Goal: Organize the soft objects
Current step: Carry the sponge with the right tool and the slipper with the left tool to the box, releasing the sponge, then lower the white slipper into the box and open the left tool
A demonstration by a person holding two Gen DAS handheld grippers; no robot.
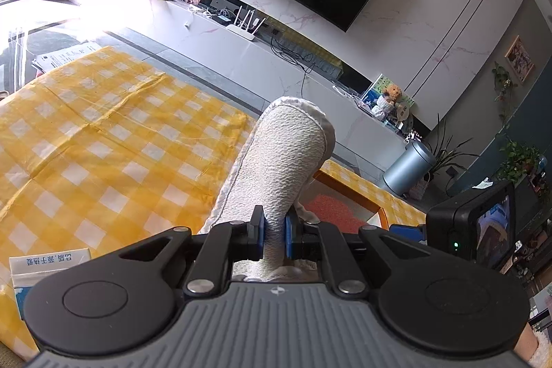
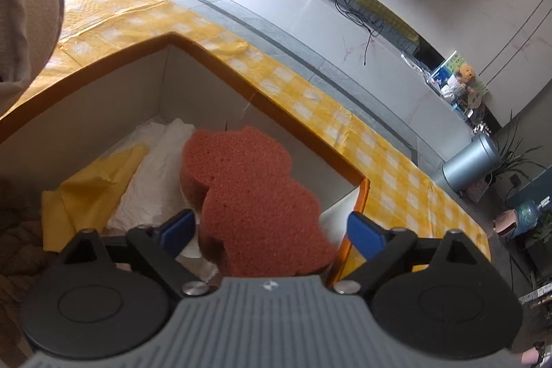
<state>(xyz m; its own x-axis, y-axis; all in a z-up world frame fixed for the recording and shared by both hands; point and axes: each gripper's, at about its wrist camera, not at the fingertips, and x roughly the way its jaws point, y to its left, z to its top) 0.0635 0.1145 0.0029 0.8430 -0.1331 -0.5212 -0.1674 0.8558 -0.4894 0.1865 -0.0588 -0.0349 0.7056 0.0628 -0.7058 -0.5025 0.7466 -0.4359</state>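
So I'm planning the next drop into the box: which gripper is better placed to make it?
Left, probably. The left gripper is shut on the white cloth, ready to carry over. The right gripper stands open over the box, its pads clear of the red sponge.

The left gripper [image 1: 275, 235] is clamping a white textured cloth [image 1: 283, 157] between its blue pads [image 1: 261, 234]; the jaws are standing nearly closed. The cloth is rising upright from the grip, its rounded, hemmed top leaning slightly to the right. A yellow-and-white checked tablecloth [image 1: 103, 133] is covering the table to the left. An orange-rimmed box [image 1: 381, 216] is sitting just right of the cloth, with a reddish sponge [image 1: 331, 209] showing inside. A white carton with blue printing [image 1: 45, 268] is lying at lower left. A black camera [image 1: 483, 223] is showing at the right edge.
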